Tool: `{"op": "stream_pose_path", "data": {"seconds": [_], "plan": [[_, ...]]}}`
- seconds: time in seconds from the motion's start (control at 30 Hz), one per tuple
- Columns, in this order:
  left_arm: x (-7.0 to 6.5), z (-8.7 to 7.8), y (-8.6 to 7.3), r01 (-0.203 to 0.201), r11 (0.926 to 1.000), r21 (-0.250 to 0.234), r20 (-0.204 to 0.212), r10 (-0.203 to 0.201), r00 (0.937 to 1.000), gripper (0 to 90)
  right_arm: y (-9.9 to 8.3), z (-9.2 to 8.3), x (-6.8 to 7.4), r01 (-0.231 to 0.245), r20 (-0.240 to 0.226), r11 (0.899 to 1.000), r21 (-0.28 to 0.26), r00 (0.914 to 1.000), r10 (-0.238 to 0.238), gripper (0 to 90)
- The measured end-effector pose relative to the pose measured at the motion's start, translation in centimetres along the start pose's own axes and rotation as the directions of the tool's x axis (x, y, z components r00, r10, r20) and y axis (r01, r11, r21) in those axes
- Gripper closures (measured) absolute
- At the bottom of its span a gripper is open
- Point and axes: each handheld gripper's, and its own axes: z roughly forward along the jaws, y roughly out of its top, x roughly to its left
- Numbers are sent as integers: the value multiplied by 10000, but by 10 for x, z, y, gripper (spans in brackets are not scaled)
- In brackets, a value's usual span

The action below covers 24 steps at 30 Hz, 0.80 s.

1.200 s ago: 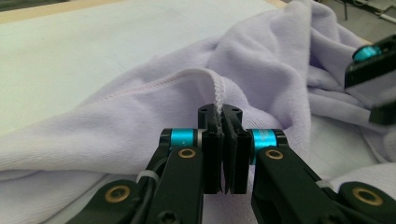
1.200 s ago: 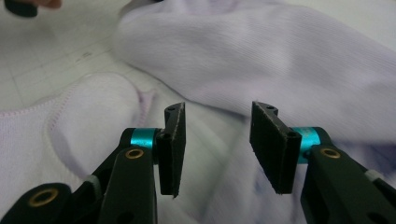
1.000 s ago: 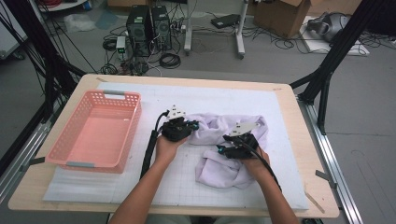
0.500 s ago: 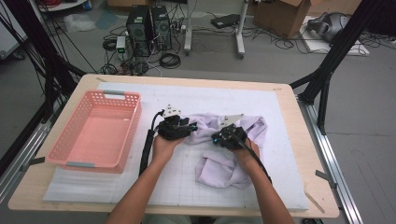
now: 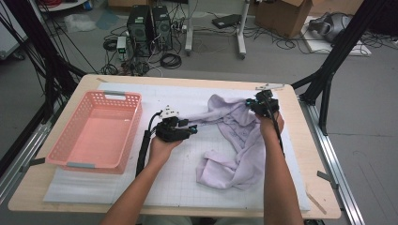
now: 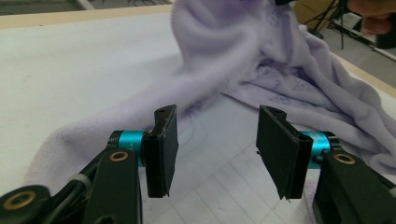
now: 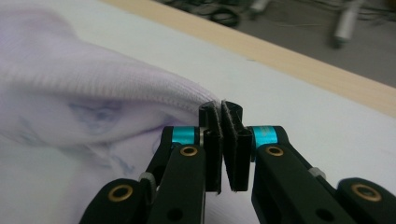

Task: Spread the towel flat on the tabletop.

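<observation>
So the lavender garment (image 5: 237, 140) is sprawled across the white gridded mat (image 5: 117, 183) on the counter (image 5: 61, 206), mostly on the right half. One part is bunched up near the person's right forearm, and a long sleeve-like strip runs out to the left toward the other hand.

The right gripper (image 5: 256, 104) is up near the far right corner of the mat, and its jaws are pressed tight together on a hemmed edge of the garment. In the right gripper view (image 7: 223, 140) you can see the stitched hem running right into the pinch, with the fabric draped off to the left of the jaws. That corner of the cloth looks lifted and pulled a bit taut from there.

The left gripper (image 5: 190, 130) sits around the middle of the mat, and its jaws have just been opening. In the left gripper view (image 6: 217, 149) they're spread apart with bare mat between them; the garment (image 6: 243, 60) lies just beyond the tips, not clamped.

Off to the left there's a pink basket (image 5: 70, 154) sitting partly on the mat, well apart from the cloth.
</observation>
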Motion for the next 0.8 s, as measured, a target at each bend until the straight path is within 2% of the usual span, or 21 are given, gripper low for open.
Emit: {"op": "stream_pose_path", "data": {"seconds": [0.07, 0.13, 0.17, 0.2, 0.23, 0.27, 0.33, 0.43, 0.47, 0.5, 0.53, 0.57, 0.6, 0.63, 0.73, 0.8], "plan": [[-2, 1, 0, -117, 9998, 139, 131, 116, 9998, 495, -6, -1, -12, -470, 845, 9988, 102, 9954, 460, 869], [-4, 1, -1, -221, 9995, 226, 220, 216, 9995, 495, -11, -5, -22, -1020, 1447, 9947, 90, 9844, 997, 852], [-5, 1, -2, -257, 9993, 270, 225, 251, 9994, 494, -13, -7, -25, -1167, 1480, 9932, 28, 9823, 1150, 823], [-4, 1, -2, -316, 9990, 306, 242, 309, 9992, 493, -15, -8, -27, -1223, 1431, 9925, -18, 9822, 1213, 743], [-4, 1, -2, -320, 9990, 300, 253, 312, 9992, 493, -16, -12, -26, -1127, 1545, 9935, -168, 9814, 1140, 673], [-4, -1, -4, -339, 9993, 173, 200, 335, 9992, 492, -17, -14, -25, -1158, 1542, 9928, -308, 9808, 1192, 644], [-3, -3, -8, -297, 9995, 107, 130, 295, 9995, 493, -20, -20, -20, -1089, 1159, 9921, -620, 9865, 1155, 613], [1, -8, -16, -191, 9998, 115, -41, 191, 9998, 482, -24, -26, -8, -815, 532, 9937, -769, 9949, 857, 561], [2, -10, -19, -90, 9999, 59, -82, 90, 9999, 468, -26, -27, -2, -791, 214, 9939, -772, 9965, 810, 542], [3, -12, -21, -62, 10000, 54, -122, 63, 9999, 457, -28, -26, 3, -738, -296, 9953, -632, 9970, 721, 508], [4, -14, -23, -100, 9999, 48, -157, 101, 9998, 457, -29, -23, 11, -575, -817, 9976, -390, 9952, 542, 480], [4, -16, -24, -116, 9999, 65, -174, 117, 9998, 455, -30, -19, 19, -118, -1208, 9999, 90, 9926, 128, 478], [3, -18, -26, -126, 9999, 66, -198, 127, 9997, 451, -32, -15, 29, 455, -1476, 9982, 381, 9883, -394, 484], [3, -20, -27, -154, 9998, 82, -135, 155, 9998, 450, -34, -11, 38, 819, -1808, 9950, 567, 9810, -704, 493], [1, -27, -30, -368, 9990, 257, -71, 370, 9993, 448, -41, 3, 58, 1420, -2562, 9844, 1041, 9602, -1114, 535], [0, -32, -31, -437, 9990, 73, -133, 438, 9990, 448, -45, 11, 67, 1685, -2706, 9745, 1484, 9547, -1239, 570]]}}
